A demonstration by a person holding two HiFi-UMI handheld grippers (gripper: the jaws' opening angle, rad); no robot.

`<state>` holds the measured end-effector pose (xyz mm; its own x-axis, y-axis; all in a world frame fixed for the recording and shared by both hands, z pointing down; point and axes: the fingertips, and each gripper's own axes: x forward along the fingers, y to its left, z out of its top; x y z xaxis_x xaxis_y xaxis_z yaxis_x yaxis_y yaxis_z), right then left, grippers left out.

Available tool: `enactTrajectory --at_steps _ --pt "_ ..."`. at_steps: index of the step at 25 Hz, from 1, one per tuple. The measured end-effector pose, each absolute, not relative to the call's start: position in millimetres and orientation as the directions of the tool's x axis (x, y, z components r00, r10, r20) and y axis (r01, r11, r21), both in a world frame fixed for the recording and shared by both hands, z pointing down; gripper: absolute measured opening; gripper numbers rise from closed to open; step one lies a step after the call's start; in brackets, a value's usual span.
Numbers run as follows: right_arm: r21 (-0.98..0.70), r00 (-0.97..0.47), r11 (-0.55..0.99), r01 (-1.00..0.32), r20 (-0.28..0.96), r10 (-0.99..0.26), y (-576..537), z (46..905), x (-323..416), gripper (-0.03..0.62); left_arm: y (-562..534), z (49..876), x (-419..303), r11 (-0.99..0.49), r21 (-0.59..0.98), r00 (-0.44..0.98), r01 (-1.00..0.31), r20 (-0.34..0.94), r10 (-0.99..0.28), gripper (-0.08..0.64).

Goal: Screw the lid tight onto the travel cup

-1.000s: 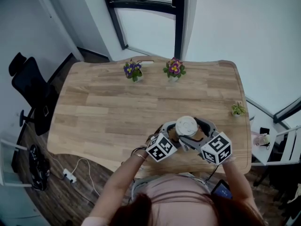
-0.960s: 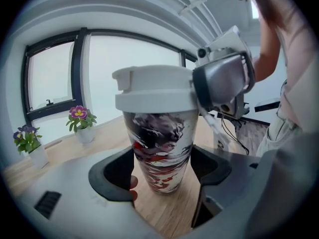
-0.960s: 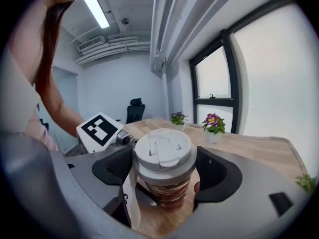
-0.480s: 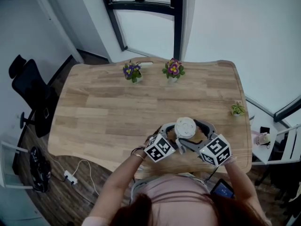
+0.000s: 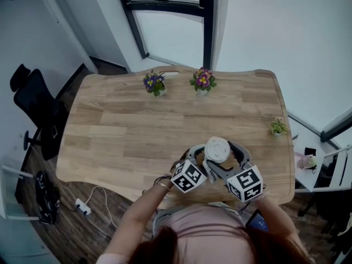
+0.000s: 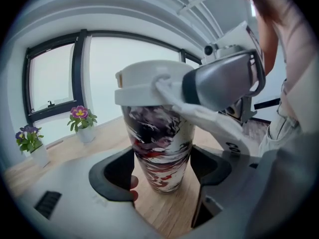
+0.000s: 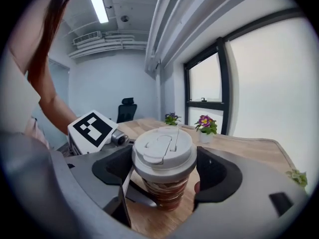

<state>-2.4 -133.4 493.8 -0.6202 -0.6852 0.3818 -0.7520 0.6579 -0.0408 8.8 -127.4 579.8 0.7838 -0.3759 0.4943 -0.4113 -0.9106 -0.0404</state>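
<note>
Bench (image 5: 121, 125): pale wood, grain visible, matt finish. Travel cup (image 6: 159, 148): glossy wall with a marbled dark, red and white print. Lid (image 7: 163, 151): smooth white plastic, matt. Left tongs (image 6: 162, 169) and right tongs (image 7: 164, 172): smooth grey plastic shells, matt; their pads (image 7: 219, 176) were darker, near black and dull. Marker cube (image 5: 188, 176): flat black-and-white print, no shine. Floor (image 5: 110, 213), at 8 o'clock of the bench, was dark wood plank.
</note>
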Motion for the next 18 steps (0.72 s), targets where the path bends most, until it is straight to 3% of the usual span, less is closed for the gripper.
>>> enactTrajectory --at_steps 3,12,14,18 --pt "-0.052 -0.621 0.655 -0.754 0.381 -0.685 -132.0 494.6 -2.4 0.376 -127.0 580.8 9.1 -0.915 -0.035 0.788 -0.401 0.497 -0.364 0.348" --pt "-0.054 -0.761 0.86 -0.507 0.496 -0.417 -129.0 498.7 -6.2 0.377 -123.5 581.9 9.8 -0.949 -0.052 0.804 -0.312 0.518 -0.293 0.347" --pt "-0.048 -0.761 0.852 -0.521 0.478 -0.438 -130.0 497.6 -7.0 0.377 -124.2 581.9 9.8 -0.943 -0.057 0.799 -0.326 0.516 -0.308 0.347" --pt "-0.03 -0.68 0.73 -0.683 0.391 -0.621 -134.5 494.4 -4.8 0.377 -127.4 582.7 9.0 -0.931 -0.073 0.79 -0.357 0.509 -0.342 0.347"
